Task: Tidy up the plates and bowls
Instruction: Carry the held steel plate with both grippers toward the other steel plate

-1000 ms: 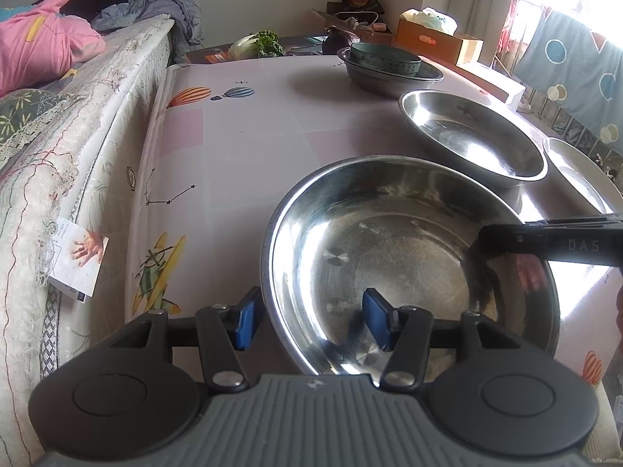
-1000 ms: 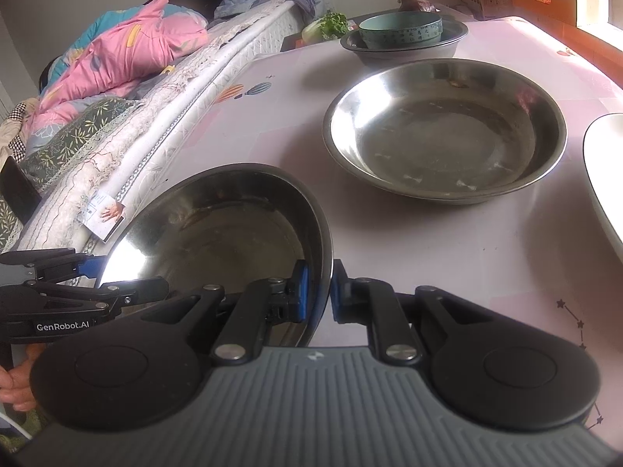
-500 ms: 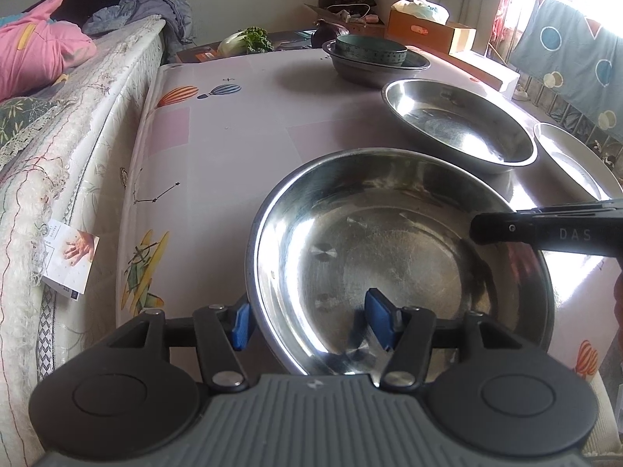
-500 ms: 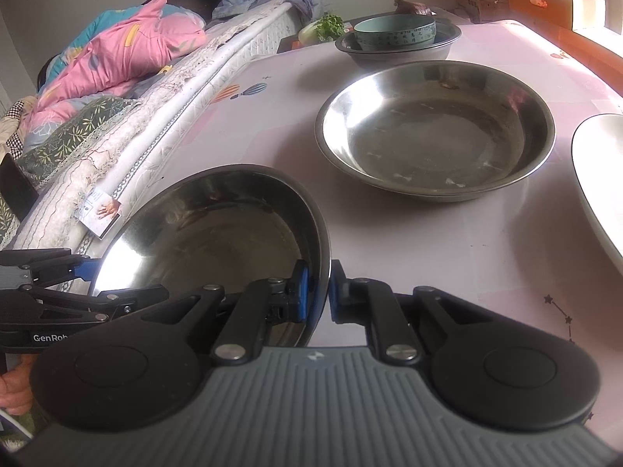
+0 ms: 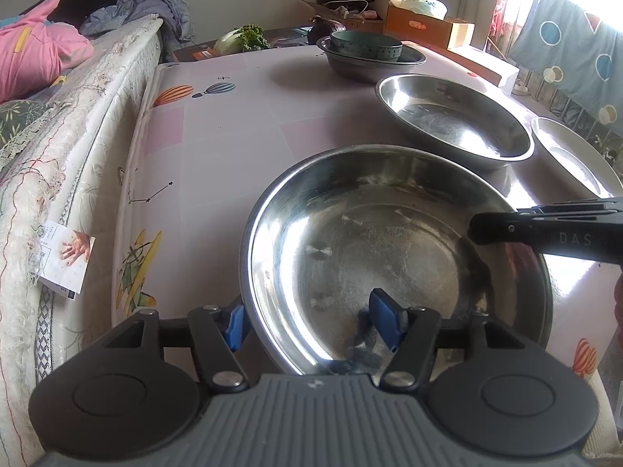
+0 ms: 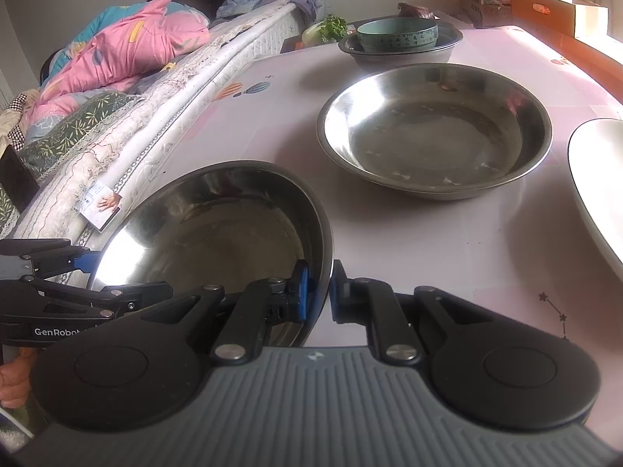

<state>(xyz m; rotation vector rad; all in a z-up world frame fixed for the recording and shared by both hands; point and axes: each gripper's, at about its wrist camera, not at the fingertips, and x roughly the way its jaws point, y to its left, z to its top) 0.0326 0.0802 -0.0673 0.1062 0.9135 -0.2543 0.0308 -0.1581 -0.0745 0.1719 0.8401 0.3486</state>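
Stainless-steel shallow bowl (image 5: 393, 249) sits at the near edge of the pink patterned table (image 5: 218, 132), its right rim pinched by the right gripper (image 6: 318, 292). Left gripper (image 5: 315, 321), straddling the near rim, has just been spreading its jaws, pads clear of the metal. Judged: the bowl now depends on the right grip alone for stacking.

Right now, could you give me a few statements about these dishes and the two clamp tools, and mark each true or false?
1. The right gripper pinches the rim of the near steel bowl. True.
2. The left gripper is clamped tight on that bowl. False: its jaws straddle the rim, just opening, not pressing.
3. A green bowl sits inside the far steel bowl. True.
4. The middle steel bowl holds vegetables. False: it is empty.
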